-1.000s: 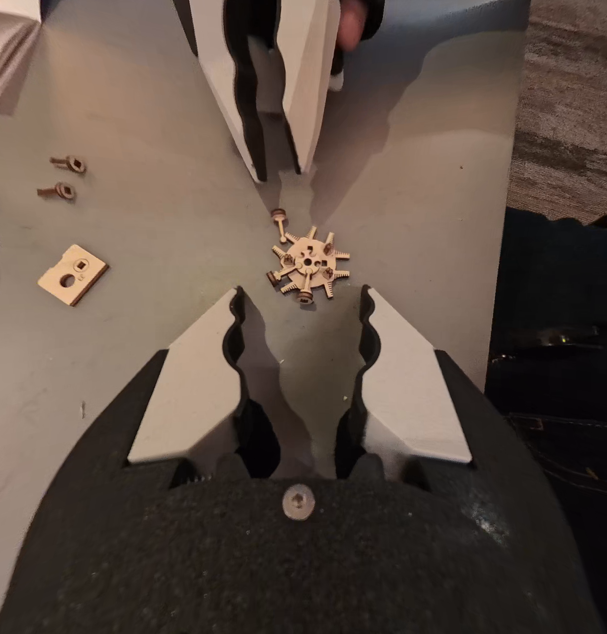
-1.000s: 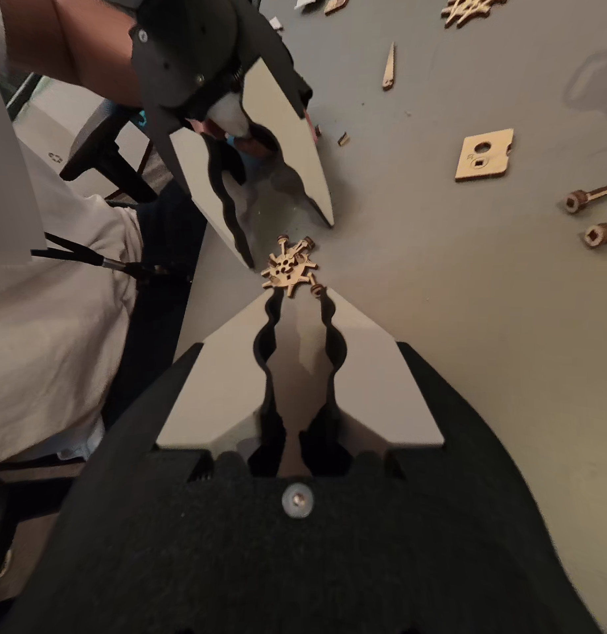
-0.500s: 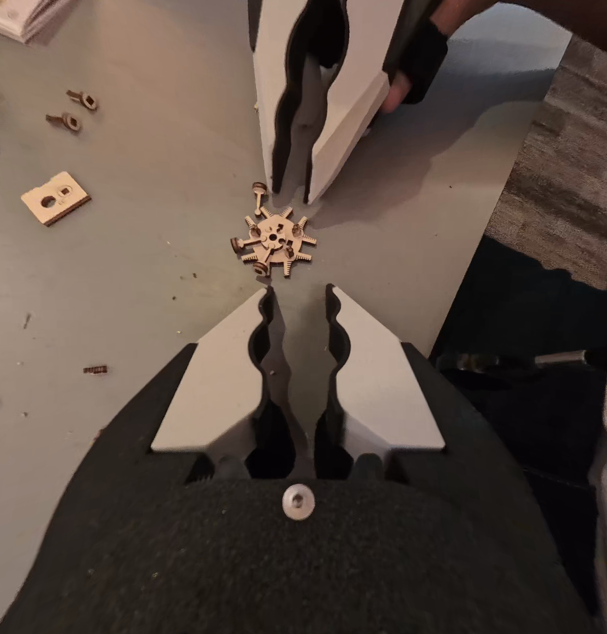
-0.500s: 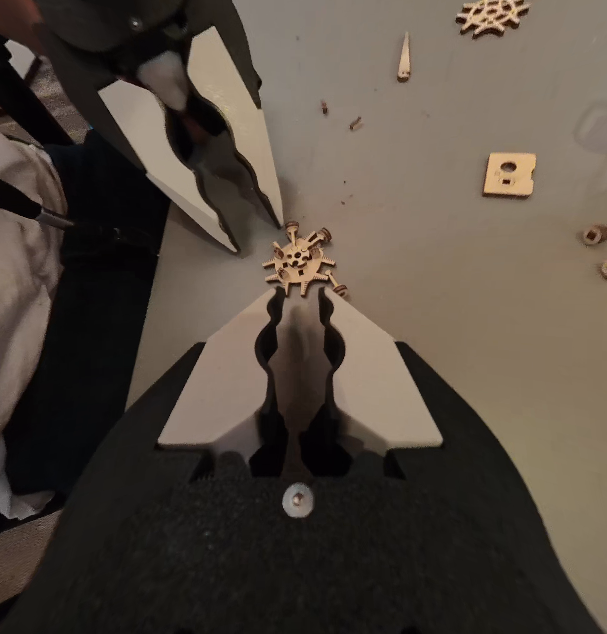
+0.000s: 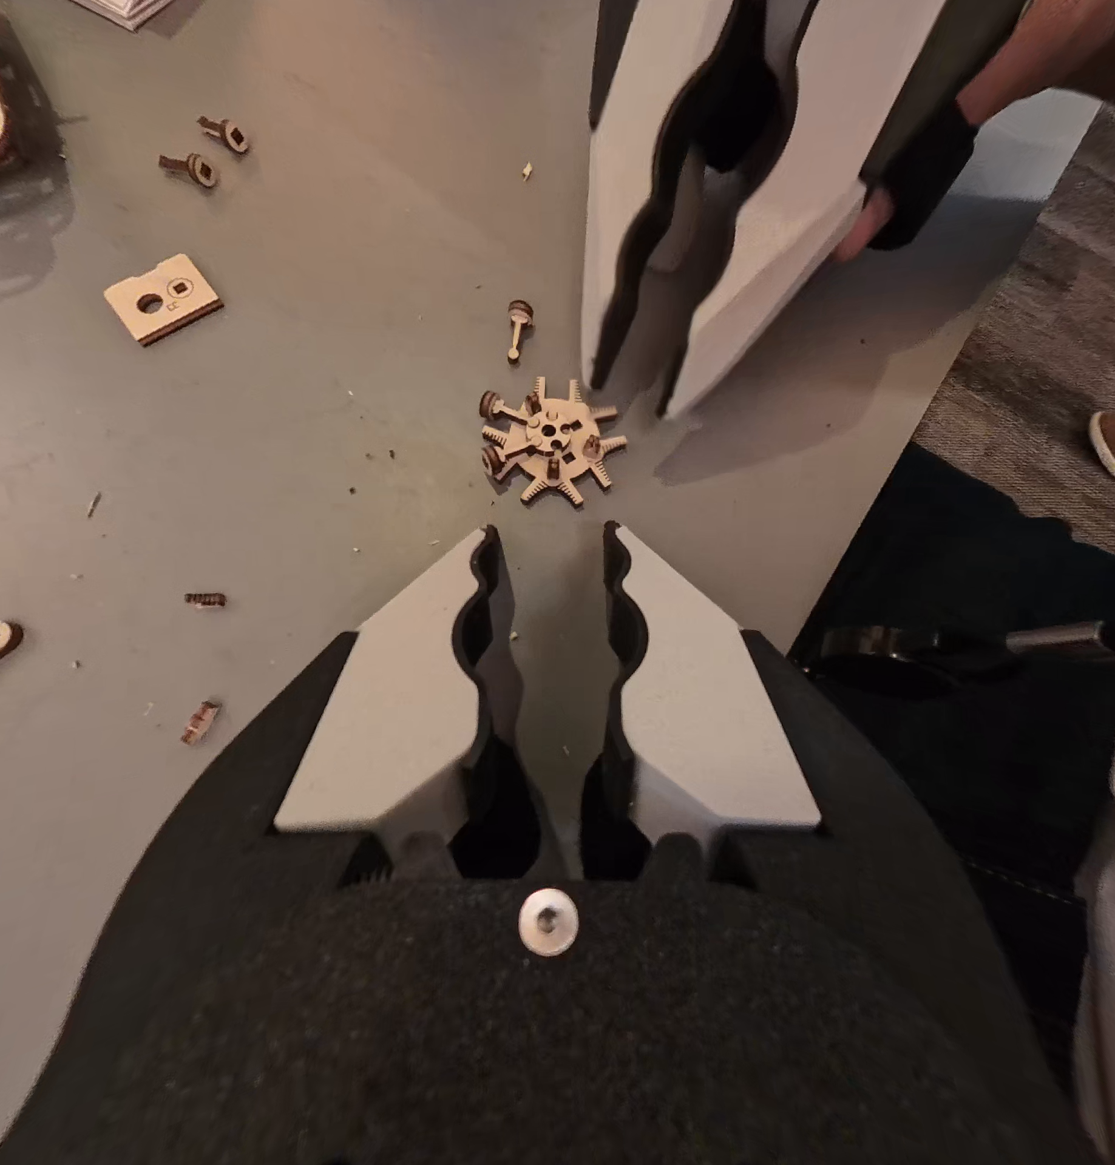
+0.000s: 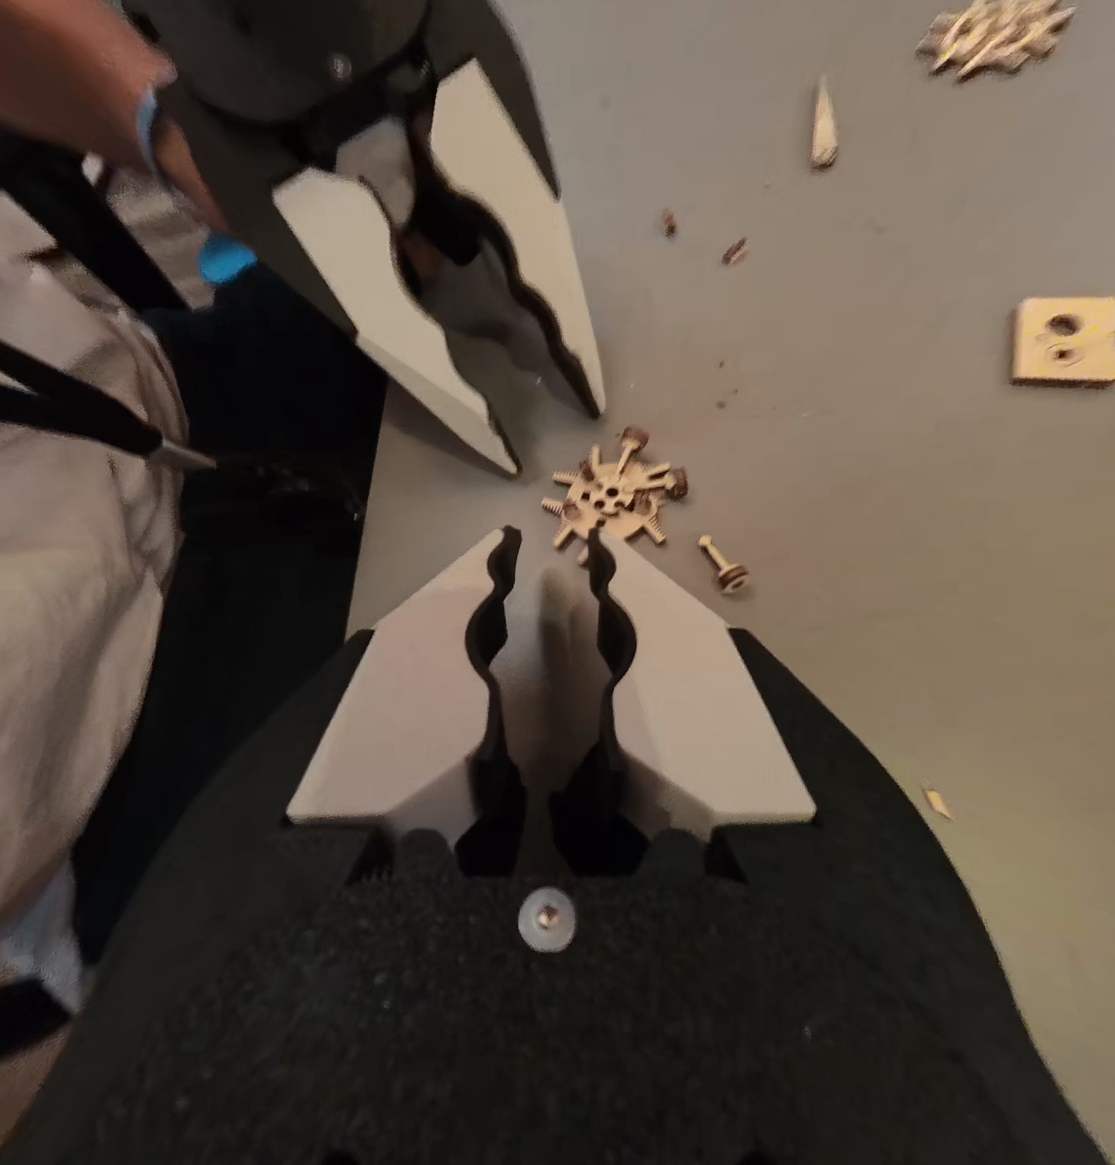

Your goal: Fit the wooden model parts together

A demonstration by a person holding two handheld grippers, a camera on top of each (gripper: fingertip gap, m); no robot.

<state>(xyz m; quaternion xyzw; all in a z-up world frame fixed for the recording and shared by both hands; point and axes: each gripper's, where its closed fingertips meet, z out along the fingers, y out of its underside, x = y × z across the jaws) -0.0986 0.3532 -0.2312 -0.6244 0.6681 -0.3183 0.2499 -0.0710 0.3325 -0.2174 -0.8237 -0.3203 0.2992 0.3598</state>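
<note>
Grey tabletop [image 5: 353,403] carries the toothed wooden wheel [image 5: 549,441] between both empty, parted tongs: left tongs [image 5: 548,526], right tongs [image 6: 551,533]. Probably light, thin, brittle; grip its rim, sparing the pegs.

Grey table [image 5: 353,410], carpet [image 5: 1015,378]

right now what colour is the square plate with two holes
Pale tan wood with darker edges, clearest in the left wrist view: square plate.
</note>
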